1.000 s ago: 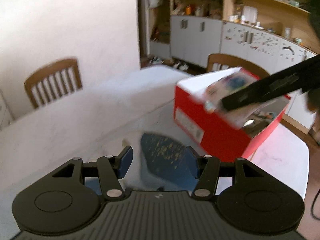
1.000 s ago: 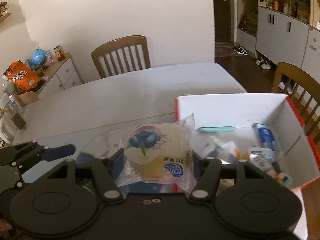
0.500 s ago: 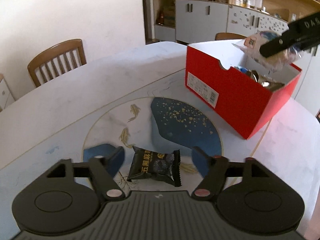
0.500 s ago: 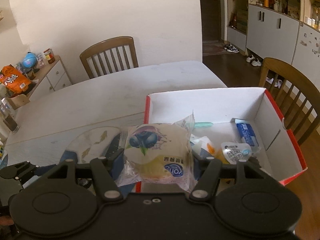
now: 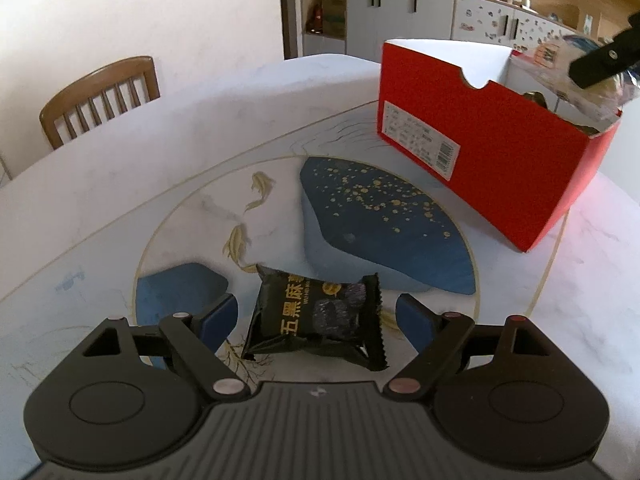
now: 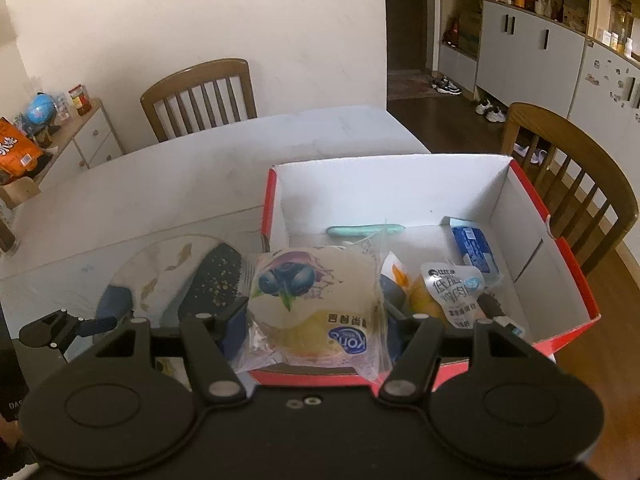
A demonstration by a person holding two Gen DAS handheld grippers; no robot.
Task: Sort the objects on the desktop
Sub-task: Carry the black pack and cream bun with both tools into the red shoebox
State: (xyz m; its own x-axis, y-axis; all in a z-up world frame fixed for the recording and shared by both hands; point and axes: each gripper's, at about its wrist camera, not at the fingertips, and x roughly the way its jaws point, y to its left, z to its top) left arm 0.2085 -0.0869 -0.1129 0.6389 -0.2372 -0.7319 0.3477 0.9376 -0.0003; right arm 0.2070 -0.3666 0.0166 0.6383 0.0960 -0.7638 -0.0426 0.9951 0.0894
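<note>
A black snack packet (image 5: 316, 320) with gold lettering lies on the patterned mat (image 5: 360, 216). My left gripper (image 5: 318, 322) hangs low over it with its jaws opening; the packet lies between the blue pads, which do not touch it. My right gripper (image 6: 314, 316) is shut on a clear blueberry pastry packet (image 6: 312, 308), held over the near edge of the red box (image 6: 576, 280). In the left wrist view the red box (image 5: 500, 160) stands at the right, with the right gripper's finger (image 5: 604, 60) and the pastry packet (image 5: 560, 64) above it.
Inside the box lie a blue carton (image 6: 474, 250), a white pouch (image 6: 454, 292), an orange snack (image 6: 424, 300) and a green item (image 6: 364, 231). Wooden chairs (image 6: 200, 96) (image 6: 572, 184) stand at the far and right sides of the white table (image 6: 160, 184). The left gripper (image 6: 60, 328) shows low left.
My left gripper sank toward the mat and its jaws widened; the black packet now lies between them. My right gripper carried the pastry packet rightward, over the red box's near edge.
</note>
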